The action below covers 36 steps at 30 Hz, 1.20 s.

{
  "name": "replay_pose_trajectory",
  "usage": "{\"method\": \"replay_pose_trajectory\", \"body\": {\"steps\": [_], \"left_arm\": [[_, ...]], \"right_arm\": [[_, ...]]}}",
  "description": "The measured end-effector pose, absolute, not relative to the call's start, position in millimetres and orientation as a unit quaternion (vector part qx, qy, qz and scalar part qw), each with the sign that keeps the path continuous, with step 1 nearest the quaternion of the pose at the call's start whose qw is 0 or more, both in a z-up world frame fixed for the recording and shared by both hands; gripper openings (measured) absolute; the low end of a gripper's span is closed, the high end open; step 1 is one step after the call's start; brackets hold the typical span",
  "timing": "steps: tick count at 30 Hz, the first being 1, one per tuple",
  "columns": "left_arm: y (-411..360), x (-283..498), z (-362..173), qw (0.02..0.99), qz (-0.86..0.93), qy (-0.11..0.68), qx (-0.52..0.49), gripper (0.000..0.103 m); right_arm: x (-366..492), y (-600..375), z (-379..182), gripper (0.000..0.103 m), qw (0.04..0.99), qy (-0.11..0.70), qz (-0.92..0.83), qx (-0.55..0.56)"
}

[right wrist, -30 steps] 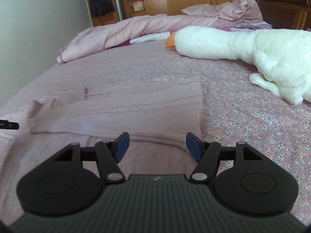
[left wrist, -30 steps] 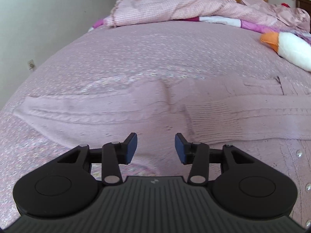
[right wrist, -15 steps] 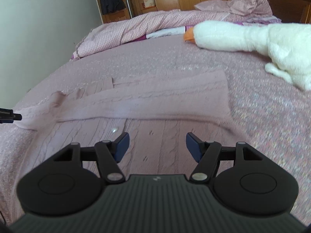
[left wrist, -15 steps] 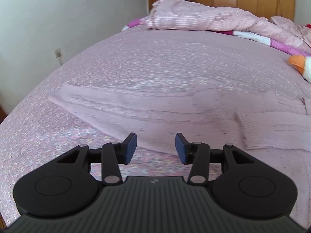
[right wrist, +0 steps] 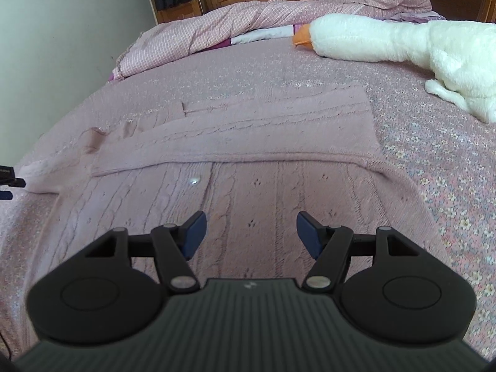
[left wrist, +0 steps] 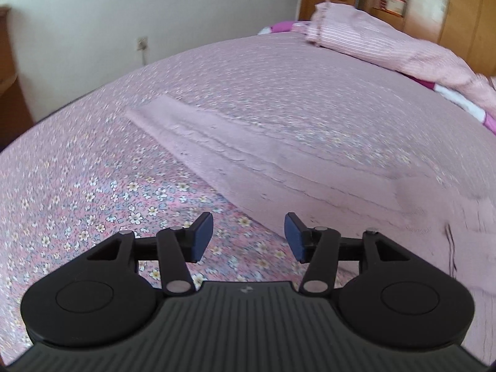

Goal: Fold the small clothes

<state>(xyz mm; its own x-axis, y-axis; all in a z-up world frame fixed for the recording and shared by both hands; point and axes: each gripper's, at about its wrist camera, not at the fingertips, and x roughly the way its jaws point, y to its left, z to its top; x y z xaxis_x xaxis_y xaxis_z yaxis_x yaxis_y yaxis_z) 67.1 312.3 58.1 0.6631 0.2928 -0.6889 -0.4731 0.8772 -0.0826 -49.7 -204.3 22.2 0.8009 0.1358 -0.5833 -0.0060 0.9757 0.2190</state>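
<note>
- The pink knitted cardigan (right wrist: pixel 235 192) lies flat on the bed, front up, with a shiny button (right wrist: pixel 194 181) showing; one sleeve (right wrist: pixel 248 136) is folded across the chest.
- The other sleeve (left wrist: pixel 257 158) stretches straight out over the flowered bedspread (left wrist: pixel 93 192), unfolded.
- The left gripper (left wrist: pixel 248 237) hangs just short of that sleeve's near edge, jaws wide and holding nothing.
- The right gripper (right wrist: pixel 248 234) hovers over the cardigan's body, jaws also wide and empty.
- Judged from this, the step in hand is folding the second sleeve; the next move calls for the left gripper to pinch the sleeve near its cuff and carry it across the chest.
- Beyond lie a white stuffed goose (right wrist: pixel 387 43) and a bunched pink quilt (right wrist: pixel 217 34), well apart from the cardigan.
</note>
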Motion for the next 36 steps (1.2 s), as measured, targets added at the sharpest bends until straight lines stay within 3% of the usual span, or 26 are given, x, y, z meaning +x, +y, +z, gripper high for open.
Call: {"method": "replay_pose_trajectory", "body": {"steps": [36], "left_arm": [[360.3,122.9,27.9,0.898,0.220,0.326,-0.200,0.064]], "right_arm": [[-37.6,-190.4,9.9,0.066,0.935,0.344,0.024,0.080]]}}
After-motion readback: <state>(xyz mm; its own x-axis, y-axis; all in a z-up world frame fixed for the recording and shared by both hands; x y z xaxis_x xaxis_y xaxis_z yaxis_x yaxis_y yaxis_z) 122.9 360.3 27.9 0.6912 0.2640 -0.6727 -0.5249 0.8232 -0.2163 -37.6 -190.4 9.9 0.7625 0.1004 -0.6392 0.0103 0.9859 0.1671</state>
